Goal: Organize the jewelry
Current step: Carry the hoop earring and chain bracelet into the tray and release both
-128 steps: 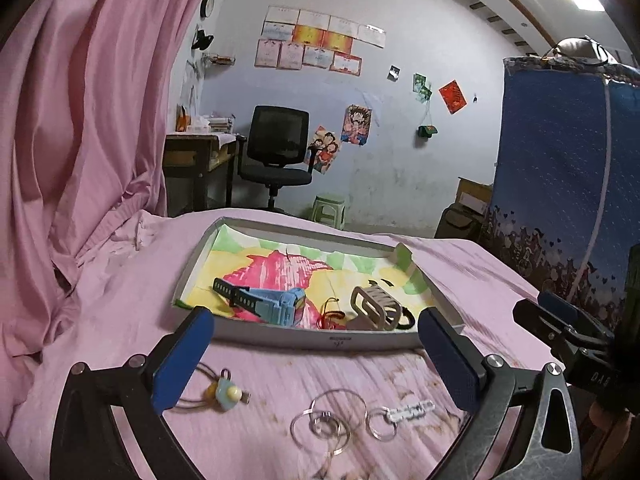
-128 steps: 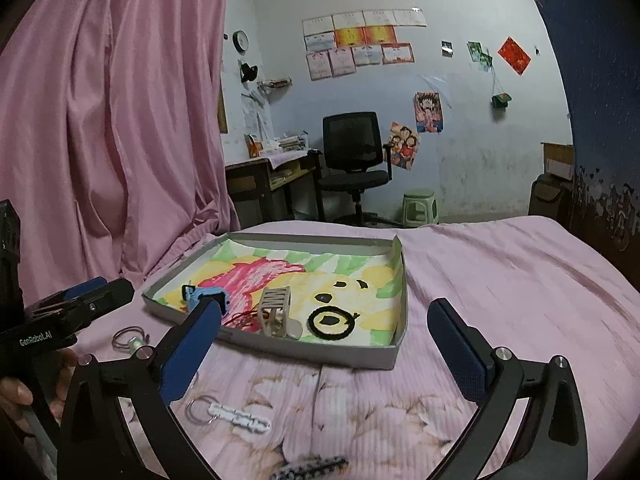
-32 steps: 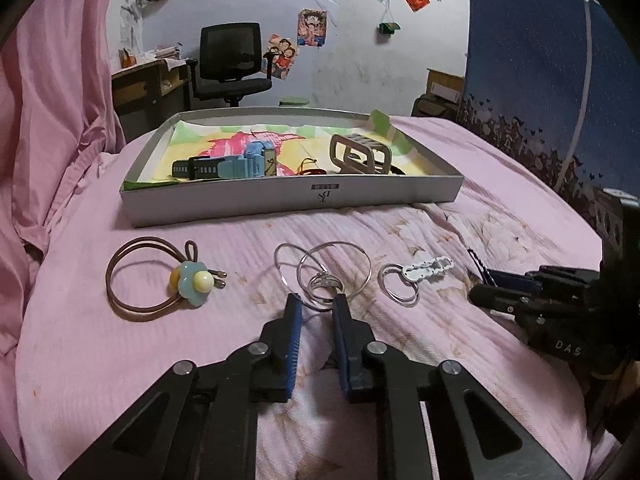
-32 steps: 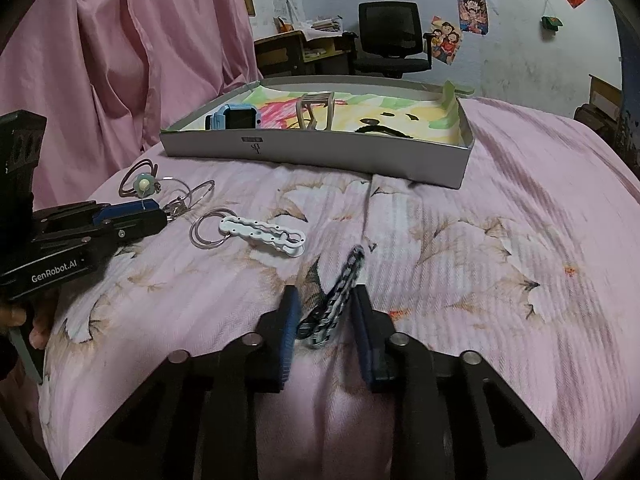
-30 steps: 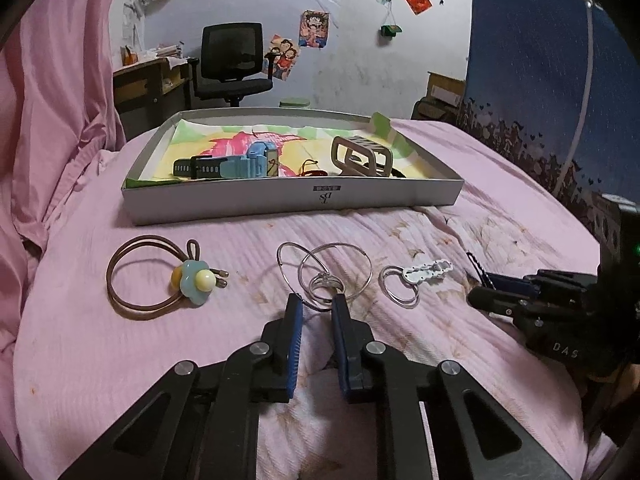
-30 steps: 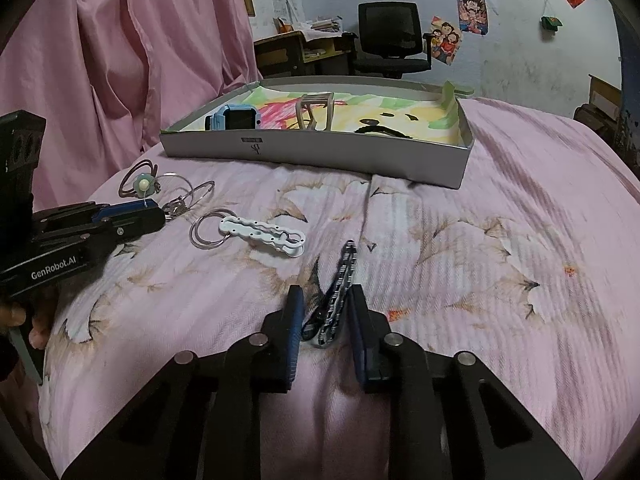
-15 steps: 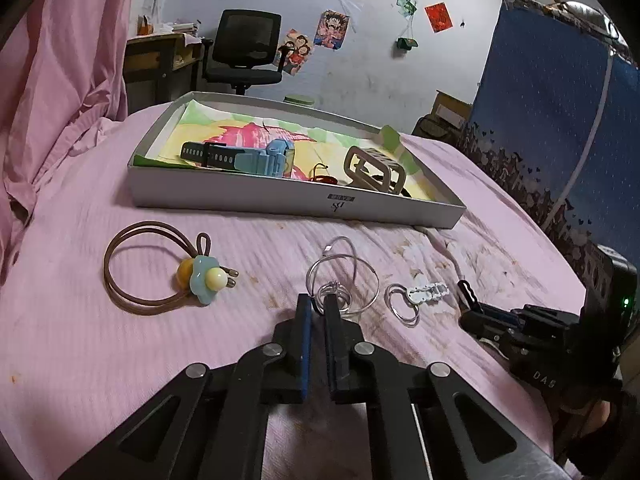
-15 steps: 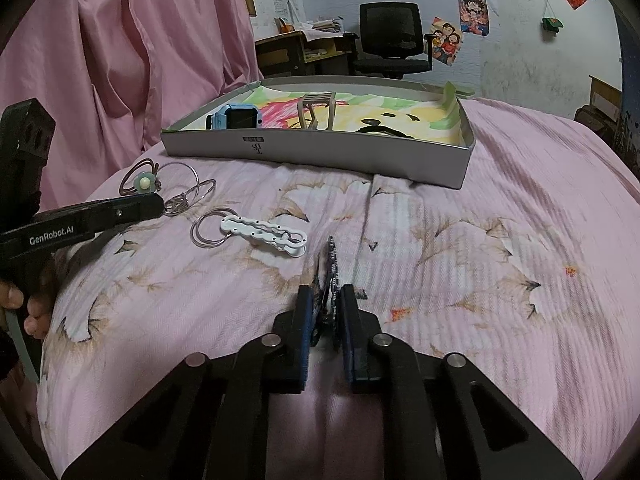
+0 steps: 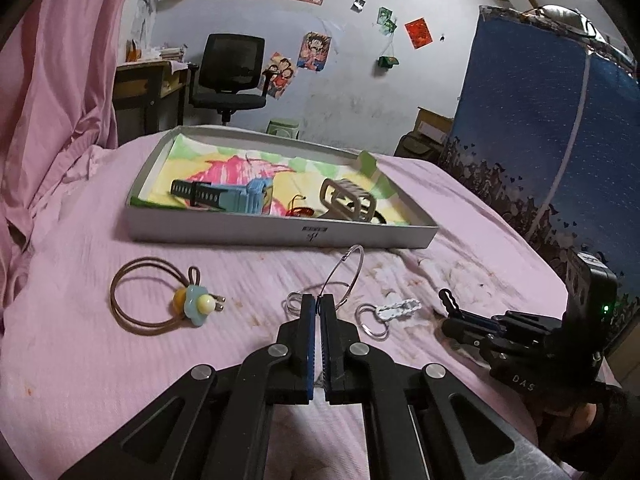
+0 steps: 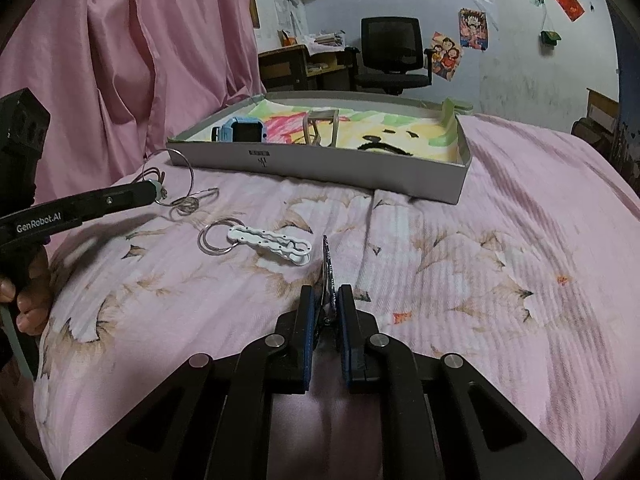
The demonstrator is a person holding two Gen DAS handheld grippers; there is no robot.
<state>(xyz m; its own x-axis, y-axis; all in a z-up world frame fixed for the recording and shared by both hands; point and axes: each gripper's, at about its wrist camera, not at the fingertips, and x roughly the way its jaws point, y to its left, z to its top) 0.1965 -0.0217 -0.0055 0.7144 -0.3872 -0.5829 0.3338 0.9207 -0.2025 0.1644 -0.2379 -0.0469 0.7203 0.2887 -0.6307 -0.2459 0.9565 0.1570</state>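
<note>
My left gripper (image 9: pixel 318 300) is shut on a set of silver wire rings (image 9: pixel 345 276) and lifts them a little off the pink bedspread; it also shows in the right wrist view (image 10: pixel 154 192) with the rings (image 10: pixel 182 184) hanging from it. My right gripper (image 10: pixel 326 292) is shut on a dark wavy hair clip (image 10: pixel 328 268) standing on edge; it shows at the right of the left wrist view (image 9: pixel 450 308). The grey tray (image 9: pixel 280 232) beyond holds a blue watch (image 9: pixel 228 196), a beige claw clip (image 9: pixel 348 200) and a red item (image 9: pixel 298 211).
A brown hair tie with a blue flower (image 9: pixel 160 300) lies left on the bed. A white key-ring clip (image 9: pixel 390 310) lies between the grippers, also seen in the right wrist view (image 10: pixel 264 240). Pink curtain (image 9: pixel 48 100) at left, blue panel (image 9: pixel 560 140) at right.
Both grippers came down and closed: the left on the wire rings, the right on the dark hair clip. In the last half second the left has raised the rings.
</note>
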